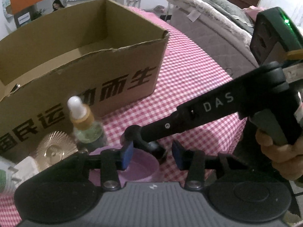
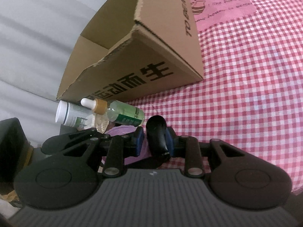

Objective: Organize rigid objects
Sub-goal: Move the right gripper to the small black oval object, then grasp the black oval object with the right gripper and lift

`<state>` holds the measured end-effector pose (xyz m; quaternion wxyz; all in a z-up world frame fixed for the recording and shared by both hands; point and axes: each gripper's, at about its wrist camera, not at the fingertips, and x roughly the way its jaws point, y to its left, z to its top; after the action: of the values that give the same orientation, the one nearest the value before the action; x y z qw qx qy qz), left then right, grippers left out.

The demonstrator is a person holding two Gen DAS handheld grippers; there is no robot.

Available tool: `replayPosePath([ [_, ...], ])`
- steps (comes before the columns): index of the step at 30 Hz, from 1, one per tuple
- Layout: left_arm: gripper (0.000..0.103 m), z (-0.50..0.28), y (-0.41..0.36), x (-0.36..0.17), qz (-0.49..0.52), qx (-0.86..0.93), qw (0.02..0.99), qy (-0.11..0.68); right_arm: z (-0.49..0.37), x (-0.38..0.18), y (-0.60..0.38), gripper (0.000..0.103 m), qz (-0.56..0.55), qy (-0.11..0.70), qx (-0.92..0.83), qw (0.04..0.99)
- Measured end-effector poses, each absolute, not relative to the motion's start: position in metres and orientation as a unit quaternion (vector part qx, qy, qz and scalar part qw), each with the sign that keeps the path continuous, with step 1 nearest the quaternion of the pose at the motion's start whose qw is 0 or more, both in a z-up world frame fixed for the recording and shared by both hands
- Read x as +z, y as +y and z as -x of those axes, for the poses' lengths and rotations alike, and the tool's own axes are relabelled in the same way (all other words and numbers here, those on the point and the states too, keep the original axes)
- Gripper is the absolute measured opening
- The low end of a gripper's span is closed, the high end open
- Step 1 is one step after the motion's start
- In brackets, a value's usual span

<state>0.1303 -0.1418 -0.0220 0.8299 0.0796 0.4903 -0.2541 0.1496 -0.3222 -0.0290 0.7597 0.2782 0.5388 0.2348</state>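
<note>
The right gripper (image 2: pixel 153 140) is clamped on a black object (image 2: pixel 157 136), its blue pads pressing both sides, low over the checked cloth (image 2: pixel 246 94). The left gripper (image 1: pixel 151 156) hangs with a gap between its fingers and nothing in them, the left pad just over the rim of a purple bowl (image 1: pixel 140 168). The right tool's black finger crosses right in front of the left one, so the two are crowded and could knock each other if either swings.

The box (image 1: pixel 81 60), open at the top, stands just behind the clutter. A dropper bottle (image 1: pixel 85 121) stands near its printed wall, beside a ribbed gold piece (image 1: pixel 55 147), with a white jar (image 2: pixel 66 116) close by. I reckon the bottle is the likeliest casualty: it is tall, narrow, and near the left fingers, so a sideways nudge could tip it onto the bowl.

The box rim looks torn and uneven, and might catch a finger on a low pass. To the right the cloth lies bare and wide, the best room for lifting clear
</note>
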Motion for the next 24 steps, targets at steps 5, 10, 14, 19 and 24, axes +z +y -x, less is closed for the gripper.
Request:
replayPosePath([
  [5,0.046,-0.128,-0.146,-0.021,-0.091,-0.256,0.833,0.482,-0.150,-0.031,-0.338,0.026,-0.285,0.539,0.224,0.760],
  [10,0.047,-0.127,-0.141,-0.025,-0.097,-0.248,0.825,0.499,-0.150,-0.034,-0.341,0.026,-0.293,0.541,0.224,0.756],
  [14,0.047,-0.131,-0.136,-0.030,-0.079,-0.244,0.817,0.517,-0.152,-0.033,-0.337,0.026,-0.294,0.544,0.228,0.752],
  [19,0.045,-0.136,-0.139,-0.031,-0.071,-0.253,0.819,0.510,-0.154,-0.037,-0.328,0.026,-0.294,0.547,0.236,0.748],
  [24,0.042,-0.137,-0.139,-0.033,-0.078,-0.250,0.826,0.499,-0.151,-0.035,-0.330,0.026,-0.308,0.537,0.245,0.746],
])
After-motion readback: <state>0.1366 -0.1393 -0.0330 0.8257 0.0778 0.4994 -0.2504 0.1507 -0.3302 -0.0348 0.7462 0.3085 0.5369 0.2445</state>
